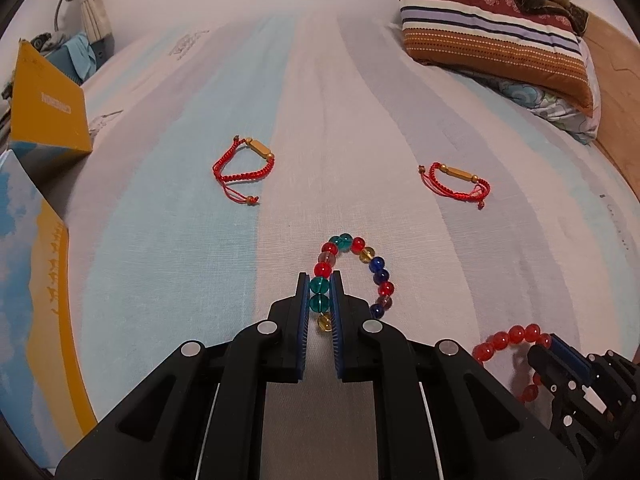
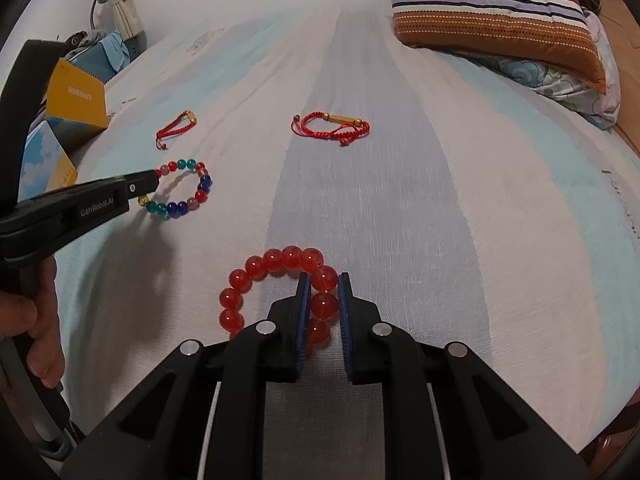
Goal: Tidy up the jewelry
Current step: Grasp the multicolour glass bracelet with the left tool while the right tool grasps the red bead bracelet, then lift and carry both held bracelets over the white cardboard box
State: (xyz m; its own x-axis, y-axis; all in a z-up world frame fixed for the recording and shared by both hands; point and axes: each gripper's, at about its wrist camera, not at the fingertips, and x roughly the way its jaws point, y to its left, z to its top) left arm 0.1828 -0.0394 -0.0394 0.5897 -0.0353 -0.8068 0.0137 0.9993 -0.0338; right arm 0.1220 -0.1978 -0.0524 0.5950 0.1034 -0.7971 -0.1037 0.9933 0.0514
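The left gripper [image 1: 320, 292] is closed on the multicoloured bead bracelet [image 1: 362, 270]. Two teal beads of the strand are clamped between the blue pads [image 1: 305, 312], and a yellow bead is seen just behind them in the gap. The rest of the loop is laid on the striped bedsheet [image 1: 168, 240], curving ahead and to the right of the fingers. In the right wrist view, the same bracelet [image 2: 188, 192] is shown as a near-round loop, with the tip of the left gripper [image 2: 140, 188] at its near-left side.

The right gripper [image 2: 323, 292] is closed on the red bead bracelet [image 2: 256, 280]. One large red bead is held between the pads [image 2: 303, 312], with further beads of the strand directly ahead of and behind it. The remaining loop is spread on the sheet to the left of the fingers. In the left wrist view, this bracelet [image 1: 508, 340] and the right gripper [image 1: 560, 356] are visible at the lower right, near the multicoloured bracelet but not touching it.

Two red cord bracelets with gold bar charms are placed farther up the sheet, well apart: one on the left [image 1: 242, 170] and one on the right [image 1: 456, 182]. Neither is touched.

A yellow box [image 1: 48, 112] is located at the left edge of the bed. Stacked striped pillows [image 1: 492, 36] are positioned at the far right.
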